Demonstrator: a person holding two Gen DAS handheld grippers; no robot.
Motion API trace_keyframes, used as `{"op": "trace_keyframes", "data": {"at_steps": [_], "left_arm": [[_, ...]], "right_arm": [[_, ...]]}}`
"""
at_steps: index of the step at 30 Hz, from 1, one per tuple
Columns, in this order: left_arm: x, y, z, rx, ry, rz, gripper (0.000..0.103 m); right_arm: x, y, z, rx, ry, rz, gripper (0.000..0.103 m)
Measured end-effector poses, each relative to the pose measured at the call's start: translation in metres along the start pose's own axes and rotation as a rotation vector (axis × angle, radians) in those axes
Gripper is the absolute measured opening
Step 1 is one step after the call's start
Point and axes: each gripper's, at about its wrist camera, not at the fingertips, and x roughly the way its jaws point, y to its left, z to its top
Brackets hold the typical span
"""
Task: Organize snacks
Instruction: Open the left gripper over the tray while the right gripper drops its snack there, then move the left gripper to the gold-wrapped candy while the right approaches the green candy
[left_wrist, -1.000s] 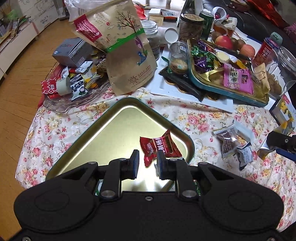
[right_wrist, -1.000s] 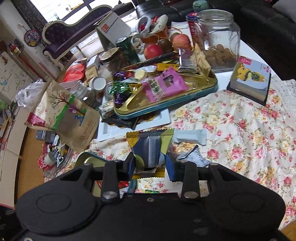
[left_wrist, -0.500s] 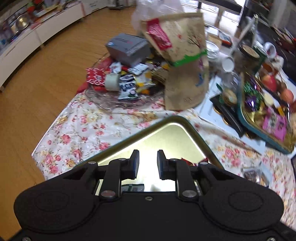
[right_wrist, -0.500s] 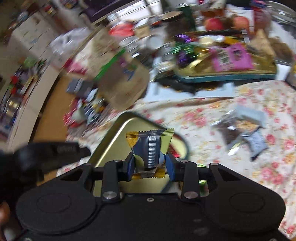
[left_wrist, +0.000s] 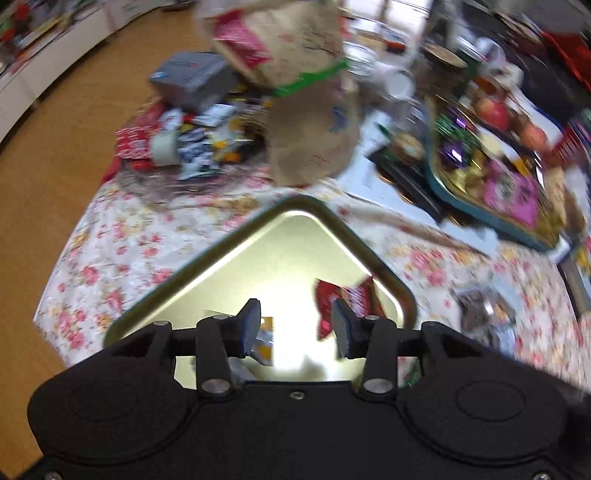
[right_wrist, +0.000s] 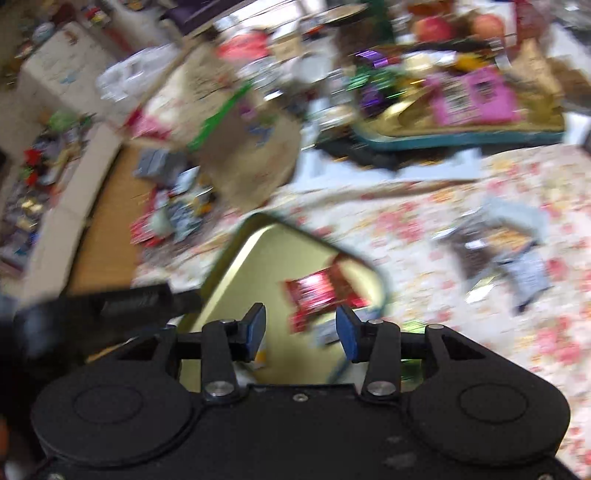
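Gold tray (left_wrist: 236, 266); one red packet (left_wrist: 341, 297); two grippers apart.

Black grippers (left_wrist: 295, 325), blue-padded right fingers (right_wrist: 255, 328)

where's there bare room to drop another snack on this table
Free: the gold tray's far half beyond the red packet, and the floral cloth between tray and the snack pile. Crowded: the back, around the brown bag and teal tray.
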Motion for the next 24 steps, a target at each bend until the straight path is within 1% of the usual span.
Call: {"op": "trace_keyframes", "data": {"at_steps": [2, 3, 8, 10, 15, 19, 24], "left_arm": [[0.003, -0.018, -0.008, 0.067, 0.023, -0.043, 0.052], [0.005, -0.025, -0.011, 0.091, 0.035, -0.061, 0.052], [0.02, -0.061, -0.036, 0.194, 0.129, -0.142, 0.052], [0.027, -0.074, -0.045, 0.226, 0.153, -0.149, 0.052], [0.045, -0.098, -0.067, 0.29, 0.181, -0.106, 0.052], [0.06, -0.11, -0.08, 0.326, 0.186, -0.031, 0.052], [0.079, -0.12, -0.09, 0.335, 0.142, 0.05, 0.052]], "right_arm": [[-0.004, -0.016, 0.004, 0.031, 0.001, -0.057, 0.045], [-0.007, -0.024, 0.005, 0.054, 0.0, -0.069, 0.045], [-0.023, -0.063, 0.005, 0.132, 0.003, -0.109, 0.045], [-0.029, -0.073, 0.006, 0.147, -0.007, -0.12, 0.045], [-0.043, -0.091, 0.003, 0.158, -0.02, -0.118, 0.045], [-0.054, -0.101, 0.001, 0.158, -0.029, -0.113, 0.045], [-0.06, -0.103, 0.002, 0.162, -0.037, -0.082, 0.045]]}}
